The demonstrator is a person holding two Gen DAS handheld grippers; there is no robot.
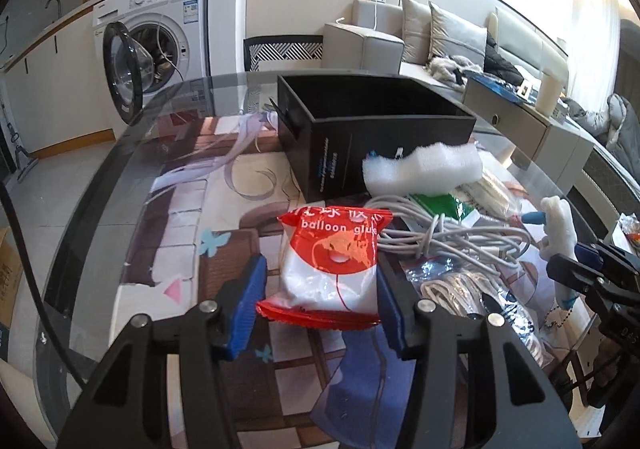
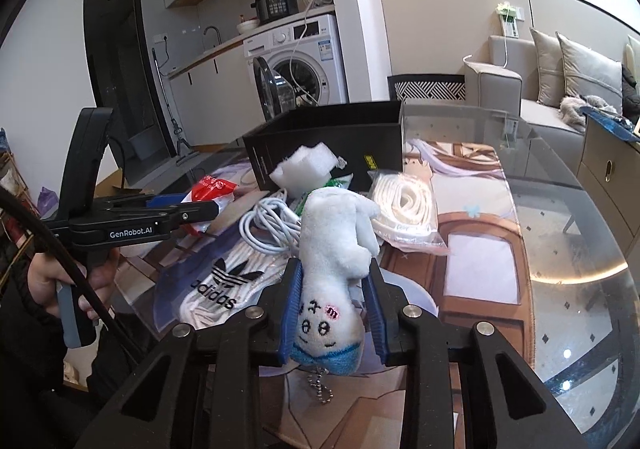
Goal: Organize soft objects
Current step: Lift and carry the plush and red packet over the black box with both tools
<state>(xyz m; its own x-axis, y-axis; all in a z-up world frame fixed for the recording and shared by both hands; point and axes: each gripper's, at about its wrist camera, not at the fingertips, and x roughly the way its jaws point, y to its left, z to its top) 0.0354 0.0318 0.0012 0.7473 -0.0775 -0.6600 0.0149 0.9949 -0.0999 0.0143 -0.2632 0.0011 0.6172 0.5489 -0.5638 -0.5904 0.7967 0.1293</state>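
My left gripper (image 1: 320,269) is shut on a red and white "balloon glue" packet (image 1: 332,261), blue pads pressing on its two sides, held over the printed mat. In the right wrist view, the same packet (image 2: 212,187) shows at the left gripper's (image 2: 208,209) tip. My right gripper (image 2: 335,269) is shut on a white plush toy (image 2: 336,233) with a face, blue collar and bead chain, its head towards the camera. An open black box (image 1: 380,125) stands behind the pile. White foam (image 1: 424,169) leans against the box.
On the round glass table (image 1: 100,209) lie a coiled white cable (image 1: 440,233), a green packet (image 1: 440,205), a clear bag of white cord (image 2: 404,205) and an Adidas-marked bag (image 2: 224,281). A chair stands behind the table; a washing machine and sofa lie beyond.
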